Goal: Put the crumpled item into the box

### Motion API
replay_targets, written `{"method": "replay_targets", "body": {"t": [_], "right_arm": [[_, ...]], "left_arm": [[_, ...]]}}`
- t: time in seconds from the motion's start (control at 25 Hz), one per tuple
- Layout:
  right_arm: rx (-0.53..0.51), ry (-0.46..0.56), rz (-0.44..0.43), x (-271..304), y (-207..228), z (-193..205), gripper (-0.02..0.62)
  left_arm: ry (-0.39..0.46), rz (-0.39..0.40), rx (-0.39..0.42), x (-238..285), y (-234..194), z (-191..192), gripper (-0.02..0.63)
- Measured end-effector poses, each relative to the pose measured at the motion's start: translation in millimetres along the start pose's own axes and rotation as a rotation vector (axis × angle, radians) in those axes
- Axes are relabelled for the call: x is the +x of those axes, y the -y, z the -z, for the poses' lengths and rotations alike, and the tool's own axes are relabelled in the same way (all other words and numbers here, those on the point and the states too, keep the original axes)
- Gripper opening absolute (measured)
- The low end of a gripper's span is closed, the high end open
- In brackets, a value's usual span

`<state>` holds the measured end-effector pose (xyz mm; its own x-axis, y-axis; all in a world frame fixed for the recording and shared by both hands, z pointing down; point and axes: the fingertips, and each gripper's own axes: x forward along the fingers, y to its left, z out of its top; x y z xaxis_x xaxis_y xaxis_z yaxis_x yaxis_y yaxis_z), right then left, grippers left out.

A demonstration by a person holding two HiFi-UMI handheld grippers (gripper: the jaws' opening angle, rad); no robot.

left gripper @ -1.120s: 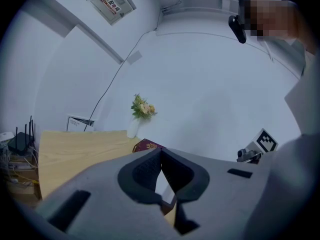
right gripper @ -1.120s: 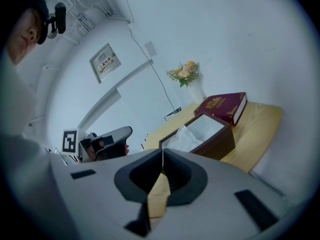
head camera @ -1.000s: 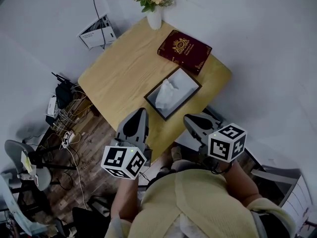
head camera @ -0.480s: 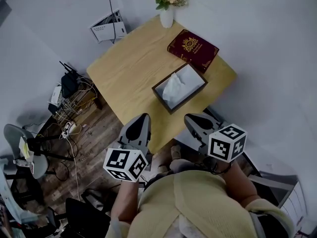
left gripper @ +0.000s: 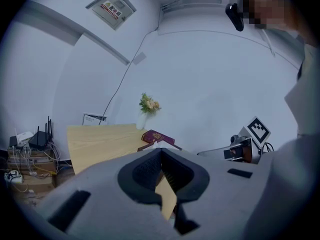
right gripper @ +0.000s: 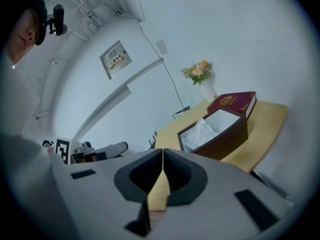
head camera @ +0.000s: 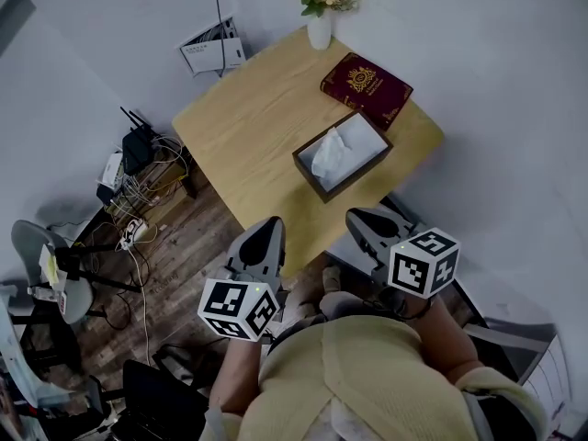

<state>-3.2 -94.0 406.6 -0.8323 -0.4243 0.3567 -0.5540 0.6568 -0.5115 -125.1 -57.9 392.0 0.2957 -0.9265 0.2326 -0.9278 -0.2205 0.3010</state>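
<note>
Honestly, this one looks pretty much done to me: the crumpled white paper (head camera: pixel 329 157) is already sitting inside the box (head camera: pixel 356 173), and I can't spot anything else crumpled lying around on the surface (head camera: pixel 248 127) outside the box. The paper fills the half of the box nearer the person, while the half toward the red book (head camera: pixel 366 87) just shows bare white lining. The left tool (head camera: pixel 260 243) and the right tool (head camera: pixel 366 231) are both well clear of the box, off the near edge of the surface and close to the person's body. Each gripper view shows its tool's jaws pressed together tip to tip with nothing between them, so both are empty. If anything is left, I'd guess it's only pushing the paper down a bit, since from the right gripper view its top pokes up about level with the box rim, maybe slightly above. As for direction, the paper is really just a lump, so I can't call a clear long axis for it, but its peak points upward out of the box. The box itself is easier. Its long axis runs diagonally across the surface, with one short end toward the person and the other toward the red book and, further beyond the box, the vase of flowers (head camera: pixel 319 30).
</note>
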Motion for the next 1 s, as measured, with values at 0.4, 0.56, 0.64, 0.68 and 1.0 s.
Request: {"method": "replay_targets", "body": {"t": [0.4,0.56,0.64,0.68,1.0], "right_arm": [[-0.036,0.001,0.011,-3,-22,14,0.029],[-0.053,0.008,0.021,-7,-30,17,0.029],[-0.066,0.011,0.024,-8,-33,18,0.029],[-0.072,0.012,0.024,-8,-35,18,0.029],[-0.108,0.002,0.017,-8,-46,25,0.029]], "left_arm": [[-0.028,0.012,0.002,-22,-1,15,0.021],[-0.031,0.020,-0.002,-29,0,18,0.021],[-0.030,0.025,-0.001,-32,1,18,0.021],[-0.029,0.028,0.000,-33,2,18,0.021],[-0.040,0.025,-0.014,-45,2,28,0.021]]}}
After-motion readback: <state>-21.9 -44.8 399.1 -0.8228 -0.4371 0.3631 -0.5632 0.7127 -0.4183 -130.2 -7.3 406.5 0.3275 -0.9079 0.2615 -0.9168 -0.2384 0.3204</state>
